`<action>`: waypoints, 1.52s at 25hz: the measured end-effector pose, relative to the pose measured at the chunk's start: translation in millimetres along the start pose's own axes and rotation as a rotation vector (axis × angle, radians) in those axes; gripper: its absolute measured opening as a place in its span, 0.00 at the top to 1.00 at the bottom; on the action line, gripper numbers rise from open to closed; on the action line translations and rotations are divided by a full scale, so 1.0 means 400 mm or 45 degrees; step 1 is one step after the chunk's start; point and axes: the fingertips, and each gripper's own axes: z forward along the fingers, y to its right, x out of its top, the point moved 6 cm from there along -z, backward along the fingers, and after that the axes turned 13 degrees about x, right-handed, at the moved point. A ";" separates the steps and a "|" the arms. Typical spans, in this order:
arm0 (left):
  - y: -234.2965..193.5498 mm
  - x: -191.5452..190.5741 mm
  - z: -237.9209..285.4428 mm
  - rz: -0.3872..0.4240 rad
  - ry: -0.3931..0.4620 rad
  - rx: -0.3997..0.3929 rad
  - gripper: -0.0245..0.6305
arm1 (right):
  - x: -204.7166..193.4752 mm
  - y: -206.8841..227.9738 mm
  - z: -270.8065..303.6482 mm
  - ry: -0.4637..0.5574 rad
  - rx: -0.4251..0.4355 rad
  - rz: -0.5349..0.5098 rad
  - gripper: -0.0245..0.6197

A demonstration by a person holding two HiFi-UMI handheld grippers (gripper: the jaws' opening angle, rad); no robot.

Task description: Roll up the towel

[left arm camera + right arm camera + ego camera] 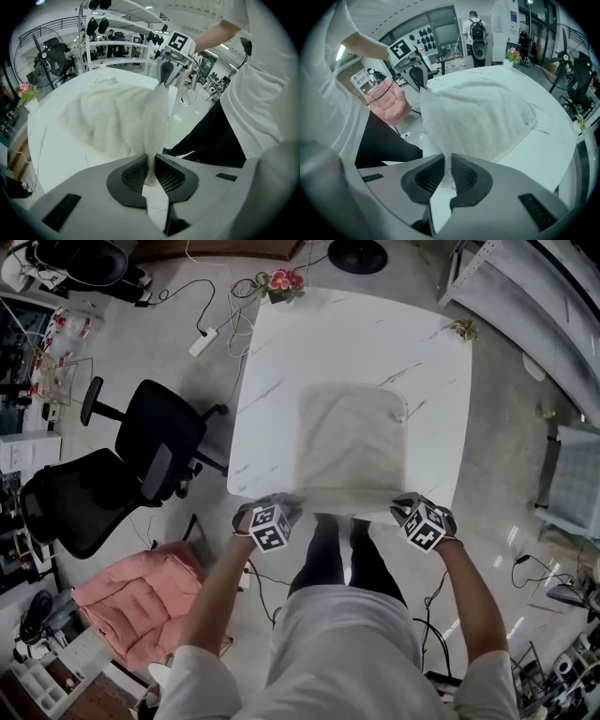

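A cream towel [349, 444] lies spread on the white marble table [281, 381], its near edge at the table's front. My left gripper [281, 507] is shut on the towel's near left corner, and the cloth [154, 122] runs up from between its pads. My right gripper [405, 506] is shut on the near right corner, with the towel [478, 117] pinched between its pads. Both corners are lifted a little off the table. In the left gripper view the right gripper [165, 77] holds the far end of the raised edge; in the right gripper view the left gripper [416, 79] does the same.
A black office chair [141, 456] stands left of the table, with a pink cushion [141, 601] on the floor near it. A small flower pot [283, 282] sits at the table's far left corner, and cables lie on the floor beyond.
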 end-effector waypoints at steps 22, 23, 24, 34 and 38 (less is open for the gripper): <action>-0.181 0.014 0.087 -0.129 -0.065 0.303 0.64 | 0.039 0.175 0.032 -0.056 -0.318 0.042 0.71; -0.181 0.012 0.087 -0.140 -0.062 0.301 0.65 | 0.037 0.174 0.038 -0.072 -0.326 0.014 0.71; -0.181 0.012 0.085 -0.148 -0.059 0.304 0.65 | 0.039 0.173 0.041 -0.083 -0.332 -0.010 0.71; -0.175 0.032 -0.025 -0.135 0.016 0.406 0.65 | 0.078 0.130 -0.058 0.082 -0.327 -0.044 0.70; -0.117 0.037 -0.037 -0.095 0.046 0.335 0.66 | 0.065 0.078 -0.046 0.065 -0.229 -0.099 0.70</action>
